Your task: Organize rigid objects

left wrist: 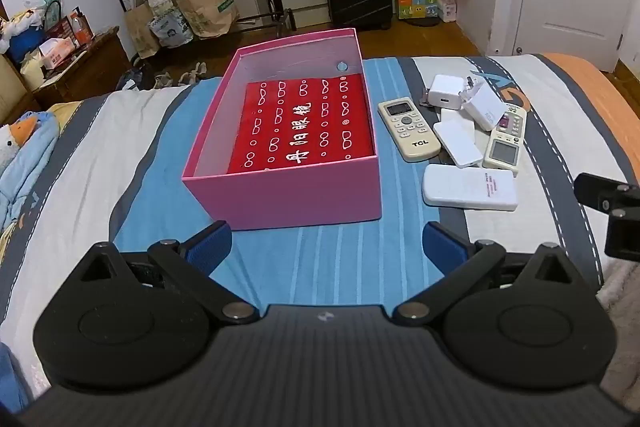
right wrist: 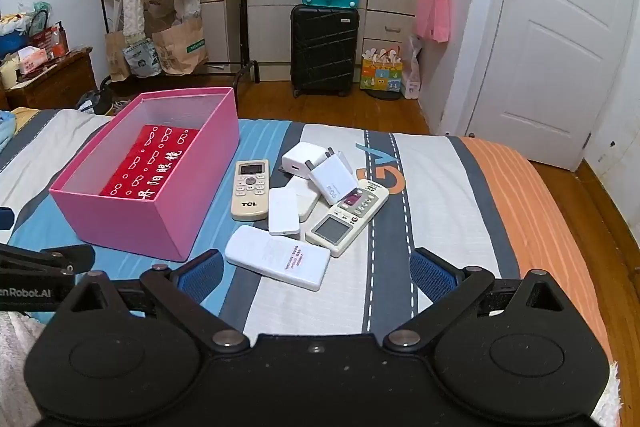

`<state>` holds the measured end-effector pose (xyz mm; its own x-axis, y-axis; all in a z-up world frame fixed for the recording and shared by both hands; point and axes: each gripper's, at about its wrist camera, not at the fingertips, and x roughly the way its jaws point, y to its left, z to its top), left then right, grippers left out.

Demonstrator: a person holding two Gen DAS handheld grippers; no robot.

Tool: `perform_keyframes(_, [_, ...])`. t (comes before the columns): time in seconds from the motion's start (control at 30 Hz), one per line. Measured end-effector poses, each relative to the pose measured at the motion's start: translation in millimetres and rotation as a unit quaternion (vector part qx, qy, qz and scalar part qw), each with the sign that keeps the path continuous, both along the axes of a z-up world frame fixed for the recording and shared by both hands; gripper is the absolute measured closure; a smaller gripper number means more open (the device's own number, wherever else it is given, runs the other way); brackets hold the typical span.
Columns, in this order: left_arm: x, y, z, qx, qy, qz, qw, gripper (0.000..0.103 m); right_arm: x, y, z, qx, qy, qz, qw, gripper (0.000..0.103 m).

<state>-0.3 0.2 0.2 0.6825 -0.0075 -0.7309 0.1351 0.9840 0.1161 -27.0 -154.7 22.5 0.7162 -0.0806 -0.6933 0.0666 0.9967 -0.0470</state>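
Left gripper [left wrist: 326,243]: jaws held wide apart, nothing between them, lower centre of its view.
Right gripper [right wrist: 316,269]: jaws likewise spread, empty.
White power bank [right wrist: 278,257]: nearest of the pile, centre frame, just right of the pink box [right wrist: 132,223].
Handling: judged rigid, smooth, moderately heavy; best taken across its short width.

The pink box [left wrist: 296,199] is looking like matt card; the remotes [right wrist: 250,191] are showing smooth plastic; the bed [left wrist: 340,267] is wearing striped woven cloth.
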Motion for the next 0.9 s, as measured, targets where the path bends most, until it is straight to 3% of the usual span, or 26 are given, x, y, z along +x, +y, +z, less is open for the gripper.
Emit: perform_keyframes(0.9, [-3.0, 1.2, 5.0, -0.006, 0.001, -0.002, 1.0000, 0.000, 1.3, 0.3, -0.9, -0.001, 0.001, 0.000, 1.000, 0.002])
